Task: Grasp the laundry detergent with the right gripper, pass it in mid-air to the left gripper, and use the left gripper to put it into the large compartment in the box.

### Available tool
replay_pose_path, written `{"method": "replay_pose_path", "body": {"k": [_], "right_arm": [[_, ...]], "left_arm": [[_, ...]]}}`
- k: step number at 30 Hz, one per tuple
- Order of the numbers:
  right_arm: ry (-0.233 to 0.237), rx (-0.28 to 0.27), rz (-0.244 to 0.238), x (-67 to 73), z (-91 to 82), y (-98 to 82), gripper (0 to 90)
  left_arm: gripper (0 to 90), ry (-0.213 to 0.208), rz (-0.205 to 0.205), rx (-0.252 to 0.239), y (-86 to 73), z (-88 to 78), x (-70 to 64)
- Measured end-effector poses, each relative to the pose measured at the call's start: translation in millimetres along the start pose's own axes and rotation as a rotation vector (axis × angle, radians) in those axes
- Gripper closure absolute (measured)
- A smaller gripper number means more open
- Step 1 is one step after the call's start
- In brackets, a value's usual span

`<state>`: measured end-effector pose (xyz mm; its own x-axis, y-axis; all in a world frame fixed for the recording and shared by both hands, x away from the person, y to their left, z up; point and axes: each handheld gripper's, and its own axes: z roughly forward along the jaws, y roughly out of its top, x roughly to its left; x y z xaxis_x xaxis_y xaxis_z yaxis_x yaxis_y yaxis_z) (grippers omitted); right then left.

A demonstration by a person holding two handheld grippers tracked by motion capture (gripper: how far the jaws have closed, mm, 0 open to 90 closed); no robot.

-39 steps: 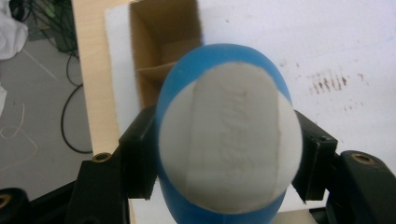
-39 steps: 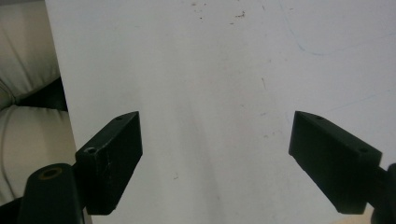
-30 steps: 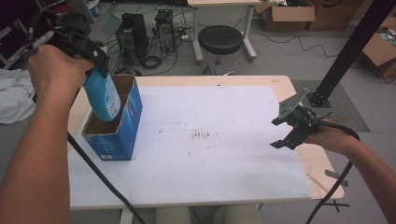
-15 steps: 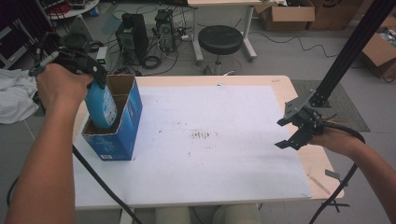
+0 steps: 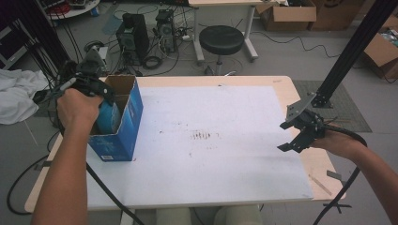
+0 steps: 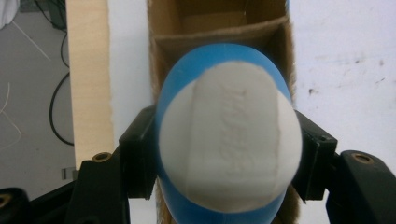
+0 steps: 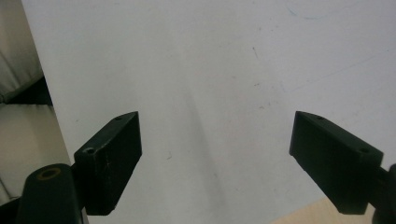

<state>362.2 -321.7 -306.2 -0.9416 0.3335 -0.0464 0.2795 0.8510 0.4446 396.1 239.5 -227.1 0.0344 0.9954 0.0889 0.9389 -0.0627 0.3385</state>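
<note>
My left gripper [image 6: 224,154] is clamped on the blue bottle [image 6: 227,135] — white cap toward the camera — lowered into the blue cardboard box [image 5: 124,119] at the table's [image 5: 263,82] left side; my right gripper [image 5: 293,136] hangs over the white sheet [image 5: 220,154], jaws wide apart.

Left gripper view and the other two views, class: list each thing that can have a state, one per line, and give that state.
Blue bottle: clamped between the jaws, white end toward the camera, lowered partway into the box.
Blue box: upright on the table, top open, cardboard divider inside.
Left gripper: shut on the bottle, above the box.
Right gripper: open, empty, jaws wide apart over the white sheet.
</note>
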Motion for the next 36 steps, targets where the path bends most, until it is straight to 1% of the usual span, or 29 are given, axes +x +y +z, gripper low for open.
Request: {"method": "replay_pose_path", "body": {"k": [1, 5, 7, 8, 11, 17, 19, 27, 36], "right_arm": [[0.001, 0.001, 0.001, -0.2, 0.9, -0.3, 16.6], [-0.002, 0.001, 0.004, -0.3, 2.7, -0.9, 16.8], [-0.006, -0.003, 0.002, -0.1, 3.5, -1.2, 17.0], [-0.005, -0.004, 0.004, 0.0, 3.7, -1.4, 17.0], [-0.006, 0.003, 0.008, -0.4, 4.6, -1.6, 17.0], [-0.005, 0.0, 0.009, -0.3, 6.4, -1.3, 17.0], [-0.004, 0.001, 0.011, -0.3, 7.1, -1.8, 17.0], [-0.001, 0.007, 0.01, -0.2, 10.2, -1.4, 17.0], [0.006, 0.009, 0.011, 1.0, 12.4, -2.4, 17.0]], "left_arm": [[38.3, 0.0, 0.004, 0.006, -1.2, 4.6, -0.3], [38.3, -0.009, -0.003, 0.015, -7.3, 23.4, -1.3], [38.2, -0.01, -0.001, 0.01, -9.5, 28.8, -1.3], [38.3, -0.012, 0.002, 0.016, -10.8, 32.5, -1.8], [38.2, -0.011, 0.005, 0.014, -13.3, 39.8, -2.2], [38.2, -0.018, 0.011, 0.034, -17.8, 52.7, -1.0], [38.2, -0.019, 0.01, 0.026, -18.5, 54.0, -0.8], [38.1, -0.015, 0.028, 0.04, -17.1, 53.9, -2.9], [37.7, -0.024, 0.014, 0.039, -17.2, 54.9, -0.6]]}}
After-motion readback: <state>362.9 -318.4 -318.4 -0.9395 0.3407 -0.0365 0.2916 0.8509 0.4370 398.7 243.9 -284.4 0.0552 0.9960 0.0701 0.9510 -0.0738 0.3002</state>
